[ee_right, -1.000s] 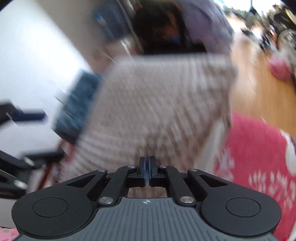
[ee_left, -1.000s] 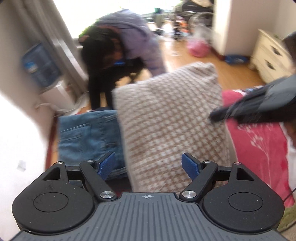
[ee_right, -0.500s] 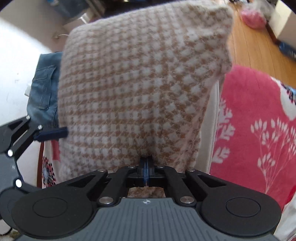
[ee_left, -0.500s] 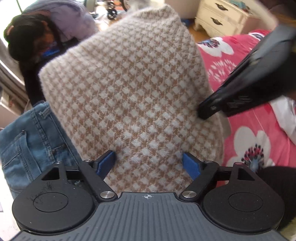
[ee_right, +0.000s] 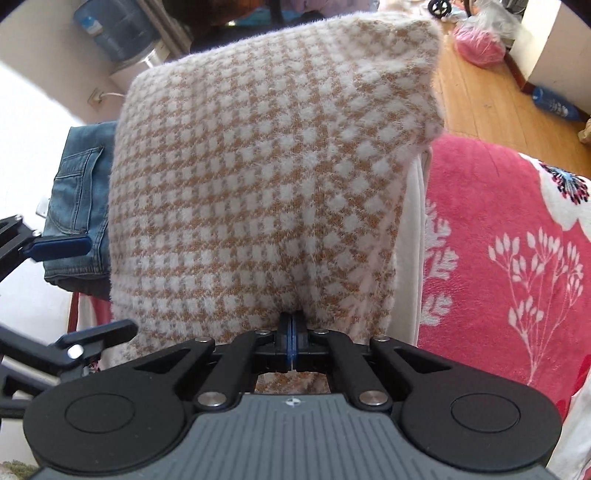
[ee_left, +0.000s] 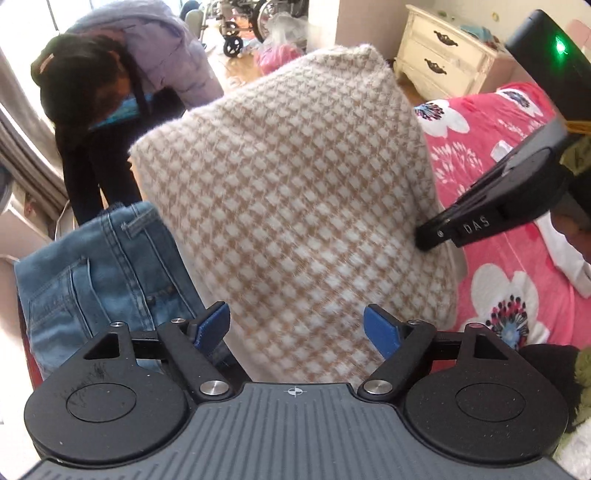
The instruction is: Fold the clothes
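The sweater (ee_right: 266, 177), tan-and-white checked, lies folded on the bed (ee_right: 517, 229), partly over the jeans (ee_left: 107, 269) at its left; the right gripper (ee_right: 291, 343) has its fingers together, pinching the sweater's near edge; the left gripper (ee_left: 295, 328) hangs above the sweater's near end, fingers (ee_left: 210, 325) apart, gripping nothing; a person (ee_left: 122, 88) bends beyond the bed.

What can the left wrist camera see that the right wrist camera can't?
Only the left wrist view shows a person bending over, a white dresser and the left gripper from behind, jaws wide apart. Only the right wrist view shows a water jug, a blue bottle on the floor, and the right gripper shut on the sweater's edge. Both show the checked sweater, the jeans and the pink blanket.
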Available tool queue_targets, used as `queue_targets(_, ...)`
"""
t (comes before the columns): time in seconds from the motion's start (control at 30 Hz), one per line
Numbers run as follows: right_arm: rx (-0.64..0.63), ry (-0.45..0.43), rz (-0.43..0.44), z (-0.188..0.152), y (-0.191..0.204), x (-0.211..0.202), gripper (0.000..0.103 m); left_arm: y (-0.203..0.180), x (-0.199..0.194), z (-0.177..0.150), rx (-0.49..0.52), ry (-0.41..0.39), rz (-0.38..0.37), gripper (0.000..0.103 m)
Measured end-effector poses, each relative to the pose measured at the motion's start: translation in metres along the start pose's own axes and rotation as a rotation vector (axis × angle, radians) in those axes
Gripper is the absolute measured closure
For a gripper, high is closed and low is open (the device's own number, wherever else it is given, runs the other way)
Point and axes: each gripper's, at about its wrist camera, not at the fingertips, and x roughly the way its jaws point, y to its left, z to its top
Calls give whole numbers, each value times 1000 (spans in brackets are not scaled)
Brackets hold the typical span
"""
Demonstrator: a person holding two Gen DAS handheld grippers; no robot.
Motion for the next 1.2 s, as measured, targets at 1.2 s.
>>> queue_targets(1.2, -217, -452, 135, 69, -14, -19, 100, 7, -70, 40, -506, -131, 374, 20)
